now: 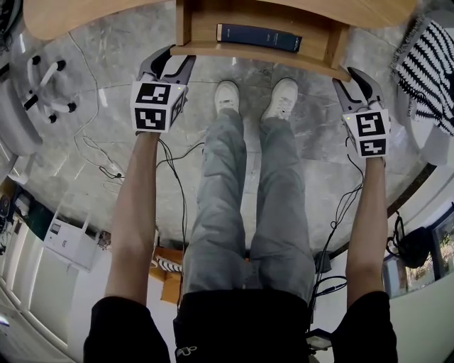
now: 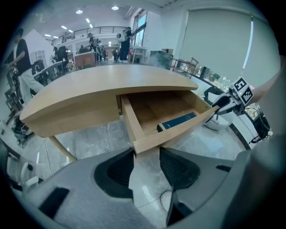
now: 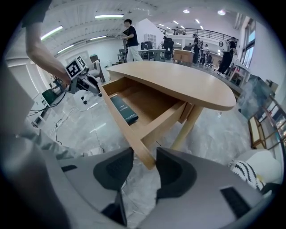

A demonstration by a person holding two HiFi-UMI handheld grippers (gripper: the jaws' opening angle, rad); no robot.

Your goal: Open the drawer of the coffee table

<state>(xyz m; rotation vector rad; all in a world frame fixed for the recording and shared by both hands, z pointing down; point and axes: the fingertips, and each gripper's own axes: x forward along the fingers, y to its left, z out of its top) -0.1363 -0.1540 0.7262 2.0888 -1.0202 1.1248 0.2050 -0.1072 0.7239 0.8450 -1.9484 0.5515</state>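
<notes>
The wooden coffee table's (image 1: 85, 15) drawer (image 1: 255, 57) stands pulled out, with a dark blue book (image 1: 259, 37) lying inside it. My left gripper (image 1: 181, 54) is shut on the left end of the drawer front (image 2: 178, 129), whose corner sits between the pads (image 2: 115, 172). My right gripper (image 1: 344, 75) is shut on the right end of the front board (image 3: 123, 125), and that corner is wedged between its jaws. The book (image 2: 176, 121) shows in both gripper views (image 3: 124, 108). Each gripper is seen from the other: the right gripper (image 2: 223, 102) and the left gripper (image 3: 91, 85).
The person's legs and white shoes (image 1: 227, 96) stand on the marble floor just in front of the drawer. A black-and-white striped pouf (image 1: 429, 64) sits at the right, a white wheeled base (image 1: 46, 85) at the left, and cables (image 1: 106, 166) trail on the floor. People stand far behind (image 3: 132, 38).
</notes>
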